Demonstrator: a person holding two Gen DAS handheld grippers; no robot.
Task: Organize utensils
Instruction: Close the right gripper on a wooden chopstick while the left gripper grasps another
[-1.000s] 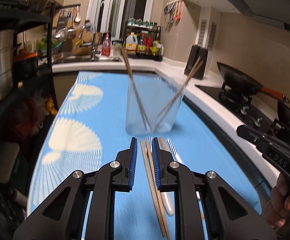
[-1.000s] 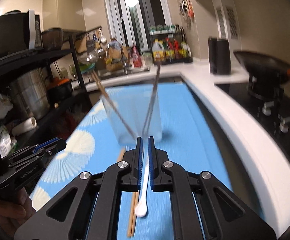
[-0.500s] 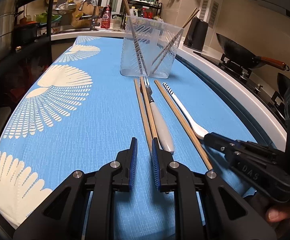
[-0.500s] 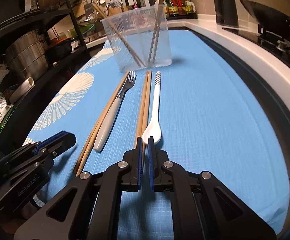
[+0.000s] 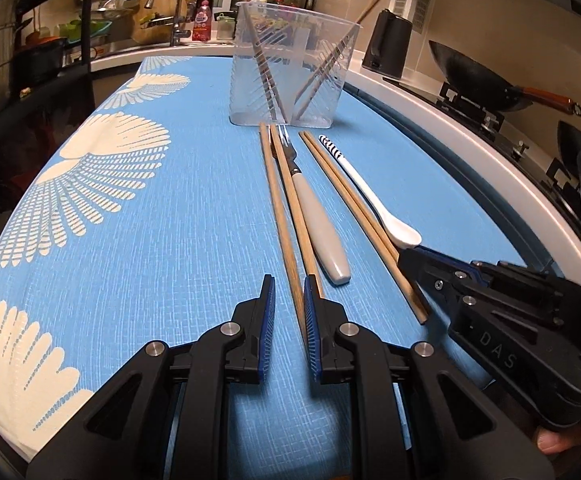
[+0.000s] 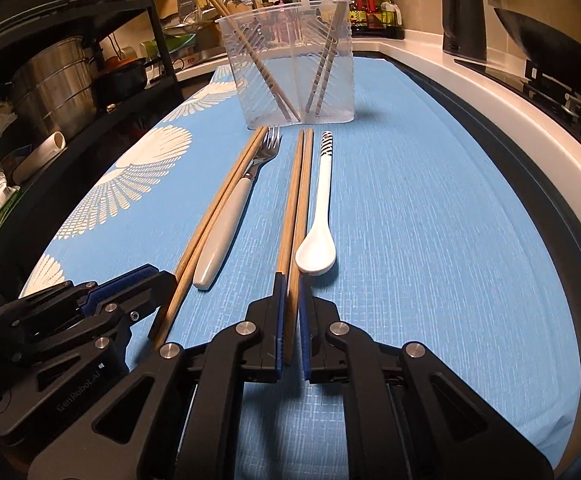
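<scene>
Here, on a counter [image 6: 490, 200] under a blue fan-patterned cloth: two pairs of wooden chopsticks, a fork [image 5: 320, 220] and a white ceramic spoon [image 6: 315, 254], lying side by side just in front of a clear plastic utensil holder [image 5: 290, 68] with more chopsticks leaning inside.

Left gripper [image 5: 289, 280] low over the near ends of the left chopstick pair [image 5: 280, 208], jaws parted narrowly, one stick in the gap, nothing pinched.

Right gripper [image 6: 291, 278] all but closed, with one near end of the right chopstick pair [image 6: 293, 200] in the slit; impossible to tell whether pinched.

Likely light, stiff and smooth, so prone to rolling or pivoting. Best taken near the thick near ends, both sticks together, squeezed firmly. Spoon probably brittle; fork heavier at the handle.
</scene>
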